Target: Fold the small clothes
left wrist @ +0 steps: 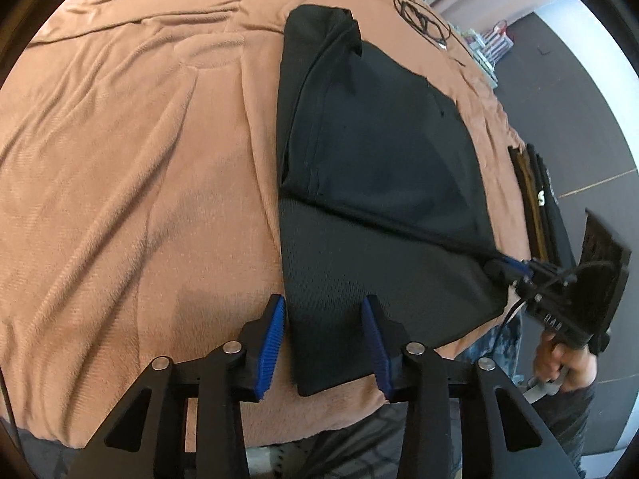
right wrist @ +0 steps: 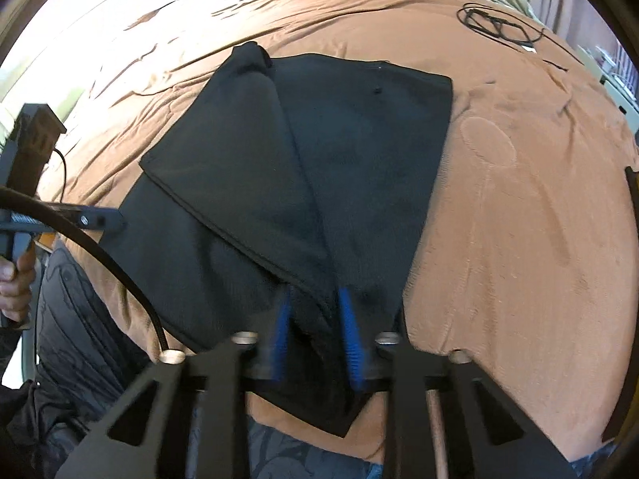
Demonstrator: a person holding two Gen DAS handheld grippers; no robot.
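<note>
Nearest my left tool, the blue pads stand apart with the near left corner of the black garment lying between them, not pinched; I read this tool as released. My right tool, seen in its own view, has its pads to either side of a bunched fold at the garment's near right corner; the picture is blurred there, and from the left view the tips look closed on the hem, so I judge it to be grasping the garment, though not with certainty. The garment lies flat on the brown blanket of the bed, partly folded, with one diagonal layer turned over the mesh layer beneath it. I judge the step in hand to be taking both near corners to carry the next fold away from me. To do it well, I would close the left tool on the corner through all layers, lift both corners evenly, keep the hem taut between the tools, and lay it square onto the far edge. Beyond the garment, a coiled black cord rests on the blanket. No container shows plainly in either view.
</note>
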